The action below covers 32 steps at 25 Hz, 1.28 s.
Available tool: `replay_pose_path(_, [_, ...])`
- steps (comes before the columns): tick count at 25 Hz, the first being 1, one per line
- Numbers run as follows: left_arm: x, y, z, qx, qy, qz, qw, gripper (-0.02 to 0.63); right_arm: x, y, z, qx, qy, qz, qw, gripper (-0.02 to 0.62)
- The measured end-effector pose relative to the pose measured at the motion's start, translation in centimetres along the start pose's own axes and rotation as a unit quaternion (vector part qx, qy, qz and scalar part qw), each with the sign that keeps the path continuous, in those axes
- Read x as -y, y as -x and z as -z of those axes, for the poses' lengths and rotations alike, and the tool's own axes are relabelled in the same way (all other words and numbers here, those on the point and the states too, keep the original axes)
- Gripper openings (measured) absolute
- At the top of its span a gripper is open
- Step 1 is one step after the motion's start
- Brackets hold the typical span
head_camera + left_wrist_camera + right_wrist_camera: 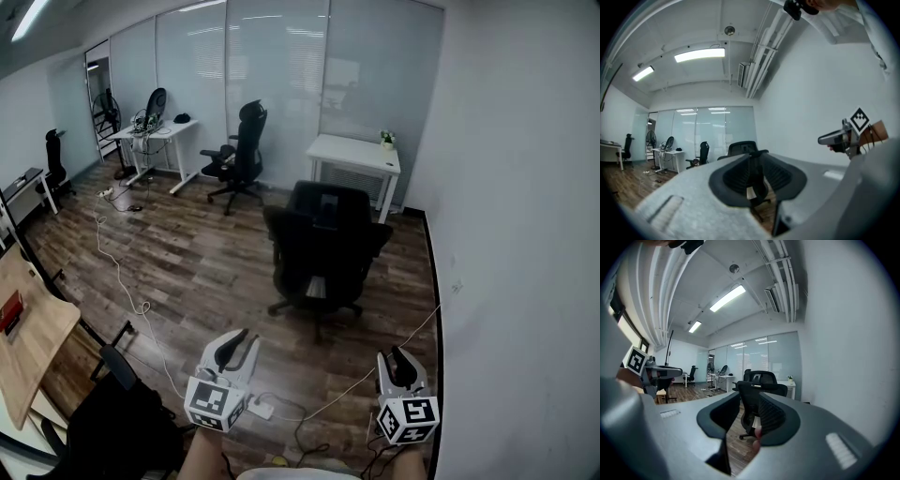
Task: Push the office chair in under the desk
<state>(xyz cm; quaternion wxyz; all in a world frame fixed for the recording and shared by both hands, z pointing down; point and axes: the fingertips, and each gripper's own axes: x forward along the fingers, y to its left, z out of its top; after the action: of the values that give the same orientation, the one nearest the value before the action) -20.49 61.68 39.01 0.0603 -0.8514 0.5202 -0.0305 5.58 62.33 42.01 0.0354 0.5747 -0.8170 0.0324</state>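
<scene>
Left gripper (234, 343) and right gripper (398, 362), bottom of frame: jaws apart, both empty. Black high-backed office chair (323, 248) stands mid-frame, well ahead, between their lines, neither clearly nearer. Small white desk (354, 152) lies just beyond it, upper right.

Black chair (323, 246); white worktop (354, 153); dark brown wood-plank floor (187, 262); white wall (525, 234); far chair (242, 155) black too; left gripper (236, 341) and right gripper (398, 360) grey with black pads, cubes white with black square markers
</scene>
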Motion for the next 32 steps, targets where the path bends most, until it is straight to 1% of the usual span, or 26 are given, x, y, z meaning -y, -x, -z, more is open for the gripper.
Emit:
replay_pose_path(6, [-1.8,0.7,0.7,0.003,0.01,0.002,0.9999,0.084,-2.0,-0.4,0.2,0.0,0.006,0.003,1.0,0.106])
replay_pose_path(15, [-2.6,-2.2,1.8,0.0,0.009,0.019,0.9998,0.084,-0.7,-2.5,0.7,0.003,-0.002,0.016,1.0,0.104])
replay_pose_path(21, [-3.3,-7.2,3.2,-0.009,0.003,0.025,0.9996,0.084,2.1,-7.0,1.7,0.001,-0.01,0.013,1.0,0.104])
replay_pose_path(24, [-4.3,-10.0,3.9,-0.014,0.001,0.025,0.9996,0.084,3.5,-10.1,1.9,-0.002,-0.01,0.01,1.0,0.104])
replay_pose_path(28, [-5.3,-15.0,4.8,-0.025,0.001,0.023,0.9994,0.084,6.5,-14.6,2.0,-0.006,-0.015,0.001,1.0,0.106])
replay_pose_path(32, [-6.1,-20.9,5.1,-0.033,0.002,0.017,0.9993,0.084,10.3,-19.6,1.5,-0.011,-0.013,-0.01,1.0,0.106])
